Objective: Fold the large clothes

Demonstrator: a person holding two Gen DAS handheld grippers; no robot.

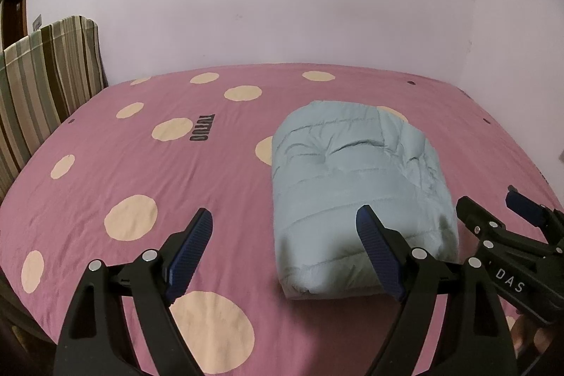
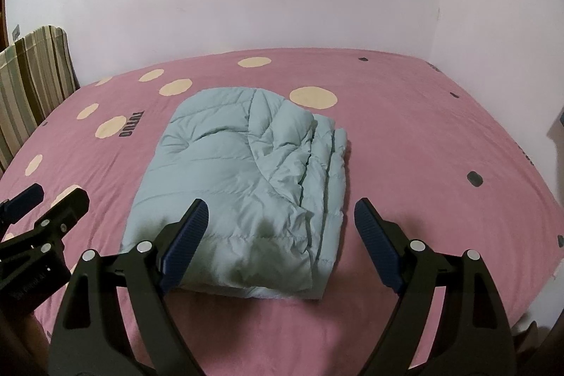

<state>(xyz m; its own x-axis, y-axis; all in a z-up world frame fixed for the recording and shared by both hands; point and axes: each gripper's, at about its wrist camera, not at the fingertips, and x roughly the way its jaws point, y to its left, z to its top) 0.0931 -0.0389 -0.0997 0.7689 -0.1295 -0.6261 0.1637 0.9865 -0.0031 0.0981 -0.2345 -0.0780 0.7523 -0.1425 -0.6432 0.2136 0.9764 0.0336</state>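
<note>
My left tongs (image 1: 283, 228) and my right tongs (image 2: 280, 221) both stand wide and released, nothing between the blue pads, hovering over the near part of the bed (image 2: 423, 136) and tipped down toward it. The pale blue puffer jacket (image 2: 243, 185) lies on the pink spotted sheet as a thick folded bundle, its long axis running away from me toward the wall, its near short edge just beyond my fingertips. From the right wrist view the bundle sits ahead and a little to the left, so my right tongs' left finger (image 2: 187, 235) overlaps its near corner in the picture; whether it touches the cloth I cannot tell. From the left wrist view the jacket (image 1: 356, 185) lies ahead and to the right, with the right tongs (image 1: 493, 217) showing at its far side. So the bundle lies between my two hands, about equally near to each. On its right side the layered edges show stacked and slightly stepped. I judge the fold to be nearly or wholly done; any further move would be a squaring-up or one more fold along the long axis, taken from the near edge.
</note>
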